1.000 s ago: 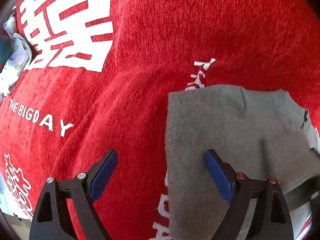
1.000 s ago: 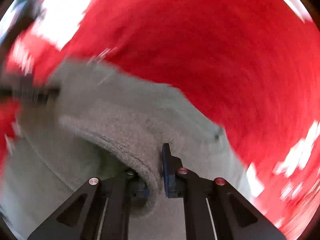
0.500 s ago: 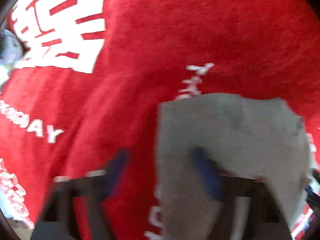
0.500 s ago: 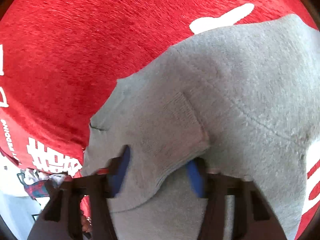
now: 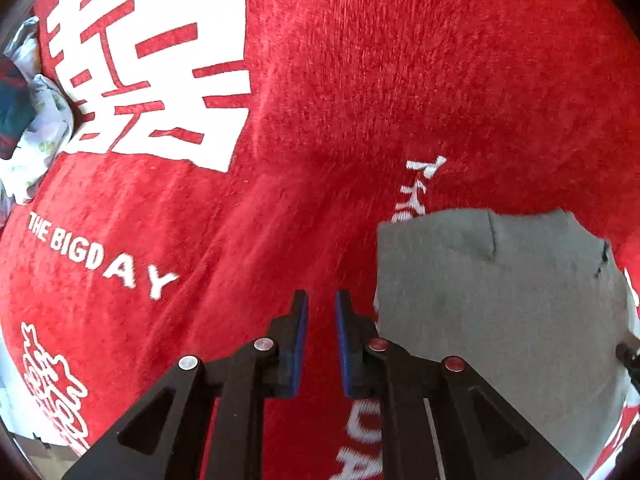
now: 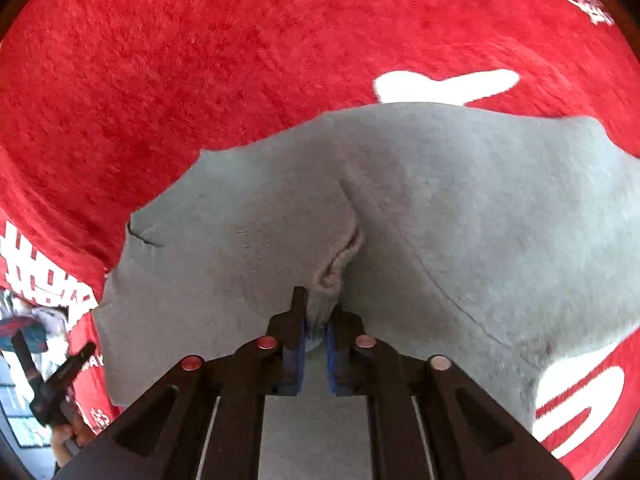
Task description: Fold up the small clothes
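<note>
At the bottom of the right wrist view, our right gripper [image 6: 316, 320] has its jaws pinched narrow on a small ridge of the grey garment [image 6: 460, 216], which fills the middle and lower right of that frame. At the bottom centre of the left wrist view, our left gripper [image 5: 320, 312] has its jaws drawn narrow with nothing between them, only the red cloth [image 5: 360, 100] showing through the gap. There the garment [image 5: 500, 280] lies at the lower right, just beside the left jaws and flat on the cloth covering the surface. Its edges look fairly straight, so we judge at least one fold is made; further folds and a final smoothing seem left, though we cannot tell how many layers it has. Farther off, at the upper left of the left wrist view, a pale bundle [image 5: 40, 136] lies at the cloth's edge, perhaps more clothes waiting.
</note>
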`<state>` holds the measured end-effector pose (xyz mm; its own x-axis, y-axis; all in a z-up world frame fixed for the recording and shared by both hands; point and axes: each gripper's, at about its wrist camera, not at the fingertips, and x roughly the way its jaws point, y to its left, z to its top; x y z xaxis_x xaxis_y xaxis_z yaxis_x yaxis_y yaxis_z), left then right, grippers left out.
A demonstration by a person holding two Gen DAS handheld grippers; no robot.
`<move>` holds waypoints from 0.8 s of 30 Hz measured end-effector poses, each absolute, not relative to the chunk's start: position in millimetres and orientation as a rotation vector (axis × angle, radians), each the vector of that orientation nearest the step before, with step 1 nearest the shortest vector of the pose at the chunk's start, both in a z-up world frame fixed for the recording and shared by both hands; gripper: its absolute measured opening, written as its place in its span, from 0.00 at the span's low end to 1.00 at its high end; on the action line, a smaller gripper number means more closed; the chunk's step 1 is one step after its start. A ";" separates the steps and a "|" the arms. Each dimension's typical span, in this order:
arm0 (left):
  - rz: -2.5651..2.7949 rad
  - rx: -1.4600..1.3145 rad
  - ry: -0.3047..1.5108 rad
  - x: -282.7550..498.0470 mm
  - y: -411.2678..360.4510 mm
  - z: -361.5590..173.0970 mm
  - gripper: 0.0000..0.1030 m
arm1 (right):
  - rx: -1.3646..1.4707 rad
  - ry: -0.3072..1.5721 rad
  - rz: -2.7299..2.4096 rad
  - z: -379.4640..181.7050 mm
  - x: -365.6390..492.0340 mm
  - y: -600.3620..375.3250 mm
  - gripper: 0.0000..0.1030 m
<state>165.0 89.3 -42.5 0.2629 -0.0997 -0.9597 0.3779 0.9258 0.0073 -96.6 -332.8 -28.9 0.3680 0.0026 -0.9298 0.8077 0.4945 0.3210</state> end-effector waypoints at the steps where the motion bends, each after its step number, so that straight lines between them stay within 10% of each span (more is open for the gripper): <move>1: -0.335 0.268 1.262 157.2 93.2 -37.4 0.15 | 0.916 1.084 -0.634 -26.4 -98.4 -330.4 0.30; 4: -0.365 0.289 1.272 136.4 105.5 -28.8 0.15 | 0.919 1.086 -0.628 -19.1 -101.9 -320.5 0.58; 16: -0.515 0.279 1.286 66.5 84.0 -14.2 0.15 | 1.111 1.019 -0.601 -31.2 -100.3 -314.7 0.58; 18: -0.530 0.266 1.285 65.0 75.0 -18.3 0.15 | 1.167 0.984 -0.619 -38.5 -98.1 -321.5 0.46; 19: -0.525 0.282 1.284 64.8 70.4 -23.4 0.15 | 1.179 0.967 -0.622 -39.1 -97.7 -323.9 0.06; 24: -0.523 0.331 1.280 61.4 71.5 -40.0 0.15 | 1.215 0.982 -0.648 -46.6 -106.6 -320.1 0.08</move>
